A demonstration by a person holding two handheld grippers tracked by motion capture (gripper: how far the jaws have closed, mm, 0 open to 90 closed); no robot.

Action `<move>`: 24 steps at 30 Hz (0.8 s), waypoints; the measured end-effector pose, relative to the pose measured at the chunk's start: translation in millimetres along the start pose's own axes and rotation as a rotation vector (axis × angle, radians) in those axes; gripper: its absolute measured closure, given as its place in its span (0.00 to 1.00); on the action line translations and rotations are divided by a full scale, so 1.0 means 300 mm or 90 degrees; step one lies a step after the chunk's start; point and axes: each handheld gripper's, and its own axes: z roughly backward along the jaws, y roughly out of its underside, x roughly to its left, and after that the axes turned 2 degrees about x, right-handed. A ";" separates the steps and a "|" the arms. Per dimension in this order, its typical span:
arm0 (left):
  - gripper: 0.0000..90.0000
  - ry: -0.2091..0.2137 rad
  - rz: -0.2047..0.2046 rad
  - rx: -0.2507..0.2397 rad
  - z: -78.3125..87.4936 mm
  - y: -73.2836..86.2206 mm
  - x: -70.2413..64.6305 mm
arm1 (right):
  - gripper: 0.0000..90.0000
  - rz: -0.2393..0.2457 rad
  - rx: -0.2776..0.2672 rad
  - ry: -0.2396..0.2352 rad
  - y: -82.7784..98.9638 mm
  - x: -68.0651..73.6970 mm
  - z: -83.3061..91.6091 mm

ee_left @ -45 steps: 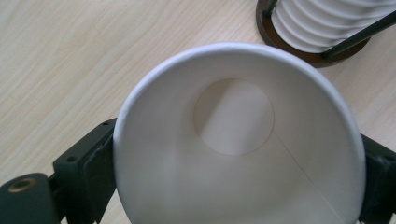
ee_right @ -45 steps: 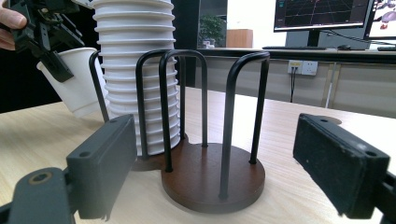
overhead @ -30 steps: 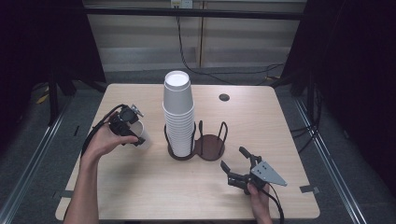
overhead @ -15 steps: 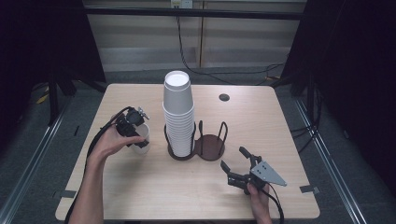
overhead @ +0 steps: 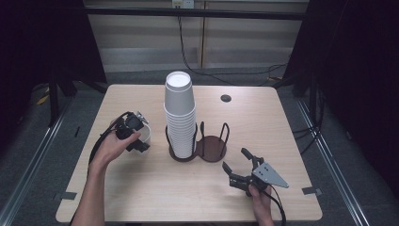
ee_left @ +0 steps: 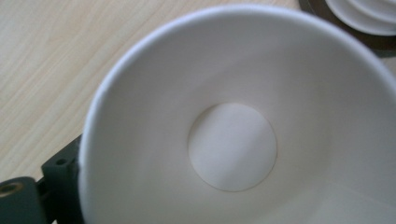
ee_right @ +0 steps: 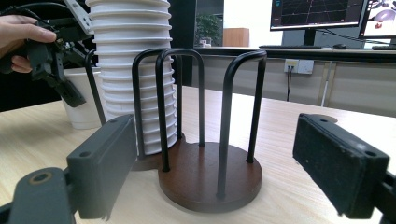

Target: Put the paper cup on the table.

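We have a single paper cup standing upright on the table, just left of the holder whose left ring carries the tall stack of upturned cups. Our left gripper sits over the cup's rim; its jaws have just been opening, and in the left gripper view the cup gapes right under the camera with one jaw beside its outer wall, so we judge the cup freed but with the jaws still straddling its wall. Our right gripper rests low on the table near the holder's empty right ring, jaws spread wide with nothing between them; its own view looks straight at that ring. The risk from here, as we see it, is in the withdrawal: a light empty cup can snag on a jaw as we lift away and tip or skid toward the stack, and a knock there could topple the tall column. A straight upward pull-out would avoid that. We can read no brand, label or writing on the cups or the holder; the screens far behind are too small to read.
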 end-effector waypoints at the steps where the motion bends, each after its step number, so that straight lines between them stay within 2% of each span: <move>1: 0.04 0.006 0.001 -0.004 0.000 0.005 0.003 | 0.15 0.000 0.000 0.000 0.000 0.000 0.000; 2: 0.04 0.010 0.002 -0.006 0.002 0.013 0.005 | 0.15 0.000 0.000 0.000 0.000 0.000 0.000; 4: 0.06 0.018 0.017 -0.030 0.000 0.030 0.008 | 0.15 0.000 0.000 0.000 0.000 0.000 0.000; 5: 0.08 0.019 0.009 -0.031 0.001 0.035 0.012 | 0.15 0.000 0.000 0.000 0.000 0.000 0.000; 7: 0.07 0.022 0.023 -0.049 -0.004 0.051 0.013 | 0.15 0.001 -0.001 -0.001 0.000 0.000 0.001; 11: 0.07 0.030 0.017 -0.064 -0.003 0.072 0.020 | 0.15 0.002 -0.003 -0.003 0.001 -0.001 0.002; 16: 0.07 0.019 0.016 -0.066 -0.010 0.098 0.014 | 0.15 0.002 -0.004 -0.003 0.001 -0.001 0.002; 18: 0.08 0.004 0.017 -0.063 -0.022 0.106 0.013 | 0.15 0.002 -0.004 -0.002 0.001 0.000 0.002; 20: 0.18 0.018 0.015 -0.059 -0.031 0.115 0.010 | 0.15 0.002 -0.004 -0.002 0.001 0.000 0.002; 21: 0.19 0.014 0.014 -0.059 -0.034 0.119 0.007 | 0.15 0.002 -0.004 -0.002 0.001 0.000 0.002; 22: 0.19 0.006 0.025 -0.069 -0.036 0.124 -0.002 | 0.15 0.002 -0.004 -0.003 0.001 -0.001 0.002; 23: 0.19 0.004 0.017 -0.073 -0.034 0.126 -0.001 | 0.15 0.002 -0.004 -0.002 0.001 -0.001 0.002; 24: 0.18 0.008 0.031 -0.091 -0.035 0.131 -0.006 | 0.15 0.002 -0.004 -0.002 0.001 -0.001 0.002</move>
